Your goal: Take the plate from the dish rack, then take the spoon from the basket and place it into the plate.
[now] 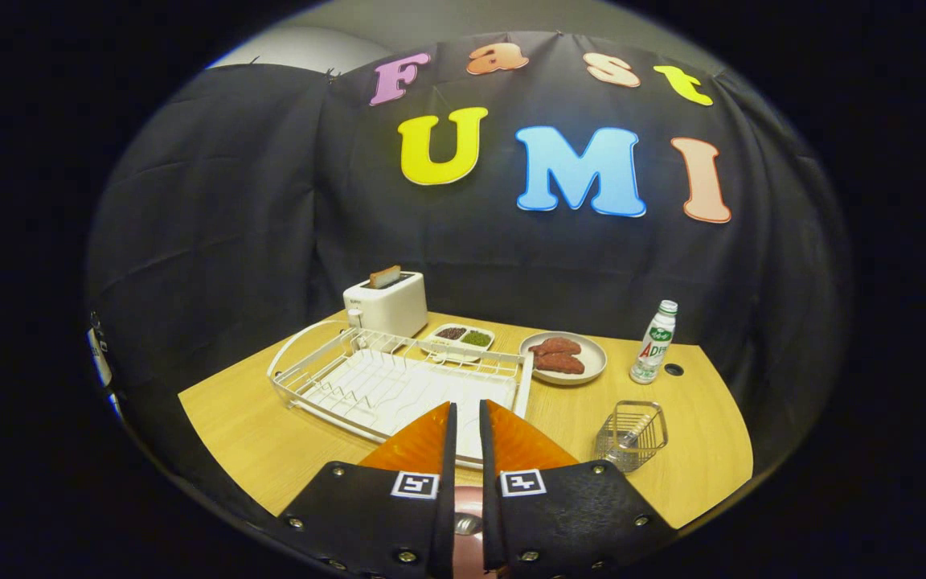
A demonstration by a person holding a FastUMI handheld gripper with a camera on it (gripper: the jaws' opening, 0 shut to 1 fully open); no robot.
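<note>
Between the claw's (467,418) fingers, nearly closed, a pinkish edge shows (perhaps the plate), with the basket (632,434) and spoon (632,437) ahead-right.

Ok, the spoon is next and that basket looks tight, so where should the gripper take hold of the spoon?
By its handle, from above. The spoon leans inside the wire basket, whose walls block the sides; only the open top gives access. The gripper, fingers nearly together over the dish rack, would probably have to open first.
</note>
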